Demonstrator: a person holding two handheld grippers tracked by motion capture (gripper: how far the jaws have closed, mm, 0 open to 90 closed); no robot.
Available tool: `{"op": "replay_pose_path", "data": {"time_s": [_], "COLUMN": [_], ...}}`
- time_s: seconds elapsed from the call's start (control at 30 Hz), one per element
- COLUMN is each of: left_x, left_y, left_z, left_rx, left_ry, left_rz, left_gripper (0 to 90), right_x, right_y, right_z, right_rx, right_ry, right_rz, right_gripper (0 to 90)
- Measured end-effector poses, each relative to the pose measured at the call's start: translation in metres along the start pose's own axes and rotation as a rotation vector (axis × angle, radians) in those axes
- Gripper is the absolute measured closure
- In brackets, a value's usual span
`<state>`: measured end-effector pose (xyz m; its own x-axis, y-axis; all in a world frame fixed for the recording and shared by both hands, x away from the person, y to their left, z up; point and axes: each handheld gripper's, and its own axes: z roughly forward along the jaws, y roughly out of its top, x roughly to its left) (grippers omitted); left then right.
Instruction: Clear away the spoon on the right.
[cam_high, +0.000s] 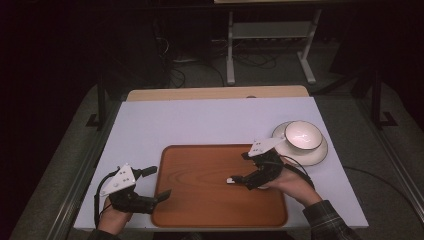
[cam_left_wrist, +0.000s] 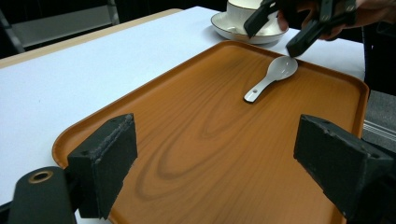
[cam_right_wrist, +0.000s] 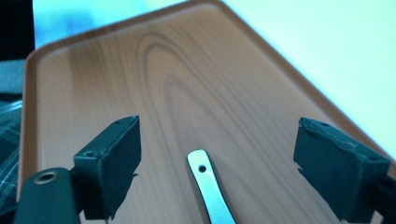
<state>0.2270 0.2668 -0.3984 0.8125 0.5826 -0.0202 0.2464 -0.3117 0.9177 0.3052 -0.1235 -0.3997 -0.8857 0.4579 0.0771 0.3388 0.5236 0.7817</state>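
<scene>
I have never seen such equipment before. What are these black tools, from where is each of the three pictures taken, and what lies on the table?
There is no robot here. A person holds one hand-held gripper in each hand: a black tool with two jaws that open and close.

The high view looks down on the table from above. The left hand-held gripper hangs at the near left corner of the brown tray, and the right hand-held gripper is over the tray.

The other two pictures come from small cameras riding on the tools, so each shows its own two jaws at the bottom.

A white spoon lies flat on the tray. A white bowl stands on a plate beside the tray.

Nothing is held: both tools are open. The right one has the spoon's handle between its jaws, not touching it.
</scene>
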Motion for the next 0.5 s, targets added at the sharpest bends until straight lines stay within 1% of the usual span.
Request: {"op": "replay_pose_path", "data": {"time_s": [0.2,0.37,0.5], "left_x": [0.0,0.001,0.001], "left_y": [0.0,0.0,0.0], "left_z": [0.0,0.001,0.001], "left_rx": [-0.002,-0.003,0.0], "left_ry": [0.001,0.001,0.0], "left_rz": [-0.002,-0.002,-0.002], "left_gripper": [12.8,12.8,12.8], "right_x": [0.0,0.002,0.003], "right_y": [-0.004,-0.011,-0.019], "right_z": [-0.028,-0.049,-0.065], "right_rx": [-0.091,-0.139,-0.188], "right_ry": [-0.026,-0.045,-0.045], "right_rz": [0.005,-0.002,0.01], "right_gripper": [13.5,12.8,12.3]}}
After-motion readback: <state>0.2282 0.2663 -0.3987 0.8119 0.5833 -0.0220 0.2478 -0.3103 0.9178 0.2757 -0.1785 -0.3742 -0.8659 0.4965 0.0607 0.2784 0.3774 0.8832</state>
